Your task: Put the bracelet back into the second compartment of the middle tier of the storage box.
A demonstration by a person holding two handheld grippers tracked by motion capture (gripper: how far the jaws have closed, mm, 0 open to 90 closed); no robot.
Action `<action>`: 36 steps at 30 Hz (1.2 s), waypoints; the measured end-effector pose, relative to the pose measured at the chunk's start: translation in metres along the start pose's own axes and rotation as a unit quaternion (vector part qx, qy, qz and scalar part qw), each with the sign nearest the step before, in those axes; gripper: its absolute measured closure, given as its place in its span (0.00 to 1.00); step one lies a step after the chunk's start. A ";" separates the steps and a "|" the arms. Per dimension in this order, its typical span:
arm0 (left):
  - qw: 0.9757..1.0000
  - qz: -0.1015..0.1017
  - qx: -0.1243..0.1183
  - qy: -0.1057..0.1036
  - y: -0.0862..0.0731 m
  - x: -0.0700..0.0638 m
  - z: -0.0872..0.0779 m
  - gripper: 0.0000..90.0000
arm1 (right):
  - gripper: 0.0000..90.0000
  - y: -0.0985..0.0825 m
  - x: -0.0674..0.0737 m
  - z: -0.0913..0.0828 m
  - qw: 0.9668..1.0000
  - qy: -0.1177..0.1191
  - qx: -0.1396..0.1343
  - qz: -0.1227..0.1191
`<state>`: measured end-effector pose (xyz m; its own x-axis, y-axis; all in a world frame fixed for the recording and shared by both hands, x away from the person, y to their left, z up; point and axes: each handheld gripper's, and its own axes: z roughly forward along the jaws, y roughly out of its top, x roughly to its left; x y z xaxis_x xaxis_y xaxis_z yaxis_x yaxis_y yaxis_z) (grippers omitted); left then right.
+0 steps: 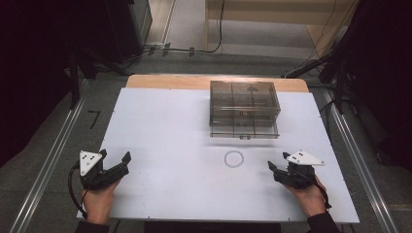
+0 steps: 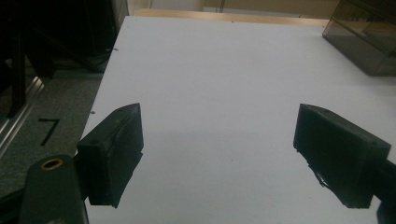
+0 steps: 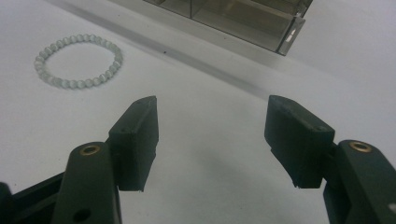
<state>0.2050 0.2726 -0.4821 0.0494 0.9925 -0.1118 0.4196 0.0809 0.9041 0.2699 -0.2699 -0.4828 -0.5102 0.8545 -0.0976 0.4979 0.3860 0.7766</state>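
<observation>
Start of the pick, by my reading: nothing is grasped yet. Bead bracelet lies flat on the white surface, between the two hands and nearer the right one, at about 6 o'clock from the smoked-plastic drawer box.

Right claw: jaws spread wide, empty, touching nothing; bracelet sits at roughly 10 o'clock ahead of it in the right gripper view, well apart.

Left claw: also wide open and empty, over bare surface.

Next move likely calls for the right claw to travel toward the bracelet, straddle one side of the ring and close gently; beads may roll or slip.
</observation>
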 end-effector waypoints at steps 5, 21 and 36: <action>1.000 0.000 0.000 0.000 0.000 0.000 0.000 0.18 | 0.37 0.002 0.003 0.002 1.000 0.001 0.001 -0.003; 1.000 0.000 -0.001 0.000 0.000 0.000 0.000 0.18 | 0.37 0.007 0.012 0.008 1.000 0.008 -0.001 -0.013; 1.000 0.000 0.000 -0.001 0.000 0.000 0.000 0.18 | 0.37 0.012 0.020 0.014 1.000 0.010 -0.002 -0.019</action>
<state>0.2052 0.2727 -0.4824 0.0505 0.9923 -0.1129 0.4202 0.0814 0.9038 0.2752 -0.2430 -0.4836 -0.5422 0.8325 -0.1142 0.4750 0.4158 0.7756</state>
